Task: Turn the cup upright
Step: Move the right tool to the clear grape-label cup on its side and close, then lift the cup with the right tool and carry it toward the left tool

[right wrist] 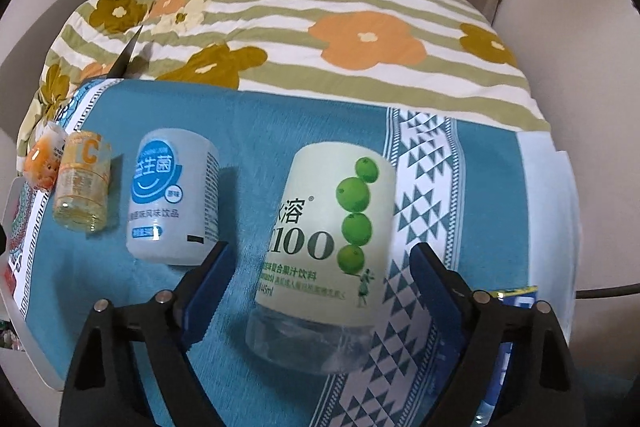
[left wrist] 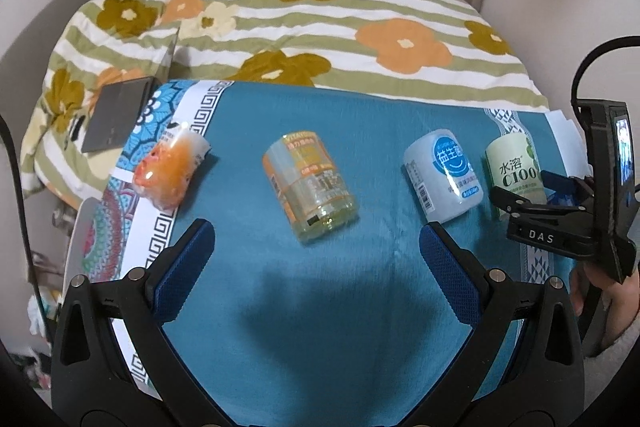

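Several cut-bottle cups stand in a row on the blue cloth point(left wrist: 320, 307). From the left: an orange cup point(left wrist: 170, 173), a yellow clear cup point(left wrist: 310, 183), a white-and-blue cup point(left wrist: 442, 175) and a green-label C100 cup point(left wrist: 516, 169). My left gripper point(left wrist: 316, 251) is open and empty, in front of the yellow cup. My right gripper point(right wrist: 320, 269) is open with its jaws either side of the green-label cup point(right wrist: 324, 251), not closed on it. The right gripper also shows in the left wrist view point(left wrist: 560, 195).
A flowered striped quilt point(left wrist: 320, 27) lies behind the cloth. A dark flat device point(left wrist: 116, 119) rests at the back left. The white-and-blue cup point(right wrist: 172, 199), yellow cup point(right wrist: 82, 187) and orange cup point(right wrist: 44, 157) stand left of the right gripper.
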Motion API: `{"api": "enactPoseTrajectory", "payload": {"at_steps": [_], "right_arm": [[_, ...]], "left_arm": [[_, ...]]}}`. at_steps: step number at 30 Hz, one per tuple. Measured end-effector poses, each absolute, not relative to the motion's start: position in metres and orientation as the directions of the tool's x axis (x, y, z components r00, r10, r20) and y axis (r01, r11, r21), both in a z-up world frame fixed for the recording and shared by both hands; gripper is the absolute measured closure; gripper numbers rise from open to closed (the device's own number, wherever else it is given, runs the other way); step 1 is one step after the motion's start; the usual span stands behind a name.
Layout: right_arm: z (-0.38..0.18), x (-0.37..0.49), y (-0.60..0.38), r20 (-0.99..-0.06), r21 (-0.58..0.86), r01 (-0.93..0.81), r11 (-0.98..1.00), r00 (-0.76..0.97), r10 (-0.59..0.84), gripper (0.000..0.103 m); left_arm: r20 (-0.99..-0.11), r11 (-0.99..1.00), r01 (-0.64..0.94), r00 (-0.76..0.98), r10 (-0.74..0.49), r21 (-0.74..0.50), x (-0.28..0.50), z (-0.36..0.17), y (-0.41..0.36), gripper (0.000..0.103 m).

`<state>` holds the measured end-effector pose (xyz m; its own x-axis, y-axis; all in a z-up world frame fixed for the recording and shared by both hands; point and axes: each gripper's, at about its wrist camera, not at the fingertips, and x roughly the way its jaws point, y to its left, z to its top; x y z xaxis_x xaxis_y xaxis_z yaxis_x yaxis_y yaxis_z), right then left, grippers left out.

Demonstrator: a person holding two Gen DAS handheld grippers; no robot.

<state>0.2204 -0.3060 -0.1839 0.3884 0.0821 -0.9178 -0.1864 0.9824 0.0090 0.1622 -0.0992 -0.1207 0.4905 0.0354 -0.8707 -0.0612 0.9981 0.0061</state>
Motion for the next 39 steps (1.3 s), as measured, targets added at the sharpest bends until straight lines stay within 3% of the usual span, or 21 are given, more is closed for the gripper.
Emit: {"api": "enactPoseTrajectory", "payload": {"at_steps": [3,8,10,27,39], "right_arm": [[-0.190,0.222,-0.303,-0.921,0.003,-0.192,0.981,0.383,0.078,0.018],[-0.200,0.226,-0.303,-0.930,0.011,-0.193,0.981,0.358,0.081,0.040],[-0.202,0.226,-0.304,-0.930,0.020,-0.189,0.982,0.356,0.088,0.042],[-0.147,0.187,-0.292,-0.905,0.009,-0.159,0.987,0.418,0.076,0.043],[-0.132,0.127,-0.239,-0.913,0.102,-0.102,0.990,0.385,0.133,0.043]], "left_arm": [[-0.877,0.998,-0.063,0.478,0.041,0.013,0.162,-0.124,-0.100,0.000],[-0.881,0.998,-0.059,0.470,0.050,0.025,0.161,-0.125,-0.100,0.000],[-0.883,0.998,-0.058,0.467,0.050,0.026,0.161,-0.125,-0.100,0.000],[-0.871,1.000,-0.015,0.492,-0.011,-0.022,0.145,-0.111,-0.082,0.000],[-0.877,0.999,0.034,0.479,-0.048,-0.036,0.118,-0.107,-0.041,0.000]]}}
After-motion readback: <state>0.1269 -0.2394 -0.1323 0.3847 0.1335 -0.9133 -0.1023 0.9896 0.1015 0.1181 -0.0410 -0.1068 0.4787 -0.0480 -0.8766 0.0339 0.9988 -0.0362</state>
